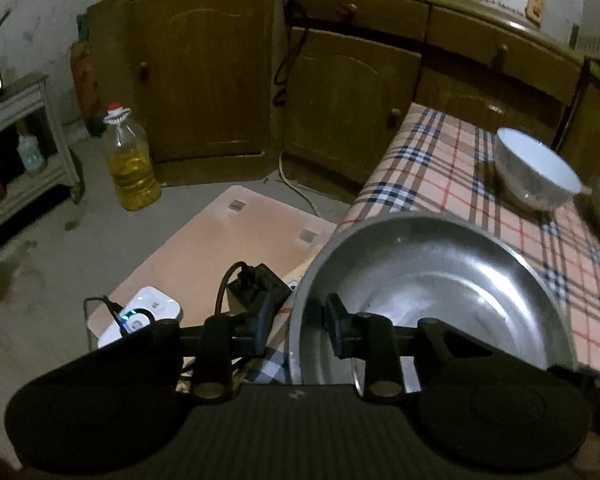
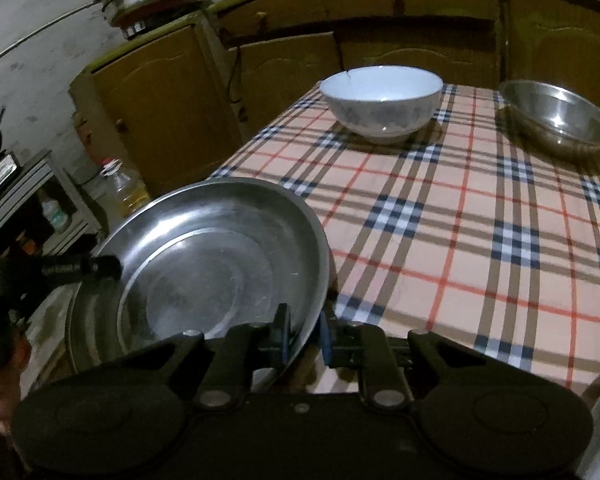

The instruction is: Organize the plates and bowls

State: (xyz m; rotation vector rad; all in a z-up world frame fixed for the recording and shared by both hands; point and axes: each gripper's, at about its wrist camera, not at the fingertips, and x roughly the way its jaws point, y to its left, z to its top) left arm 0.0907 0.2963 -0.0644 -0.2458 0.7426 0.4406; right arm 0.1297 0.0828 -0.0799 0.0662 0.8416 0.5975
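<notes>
Steel plate (image 2: 204, 264): shiny, shallow; near rim clamped between right gripper (image 2: 303, 338) pads, left rim pinched by left gripper (image 1: 298, 322).

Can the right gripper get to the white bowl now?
Probably not yet. The right gripper is shut on the steel plate's rim, as is the left gripper. The checked cloth toward the white bowl lies bare, though.
</notes>
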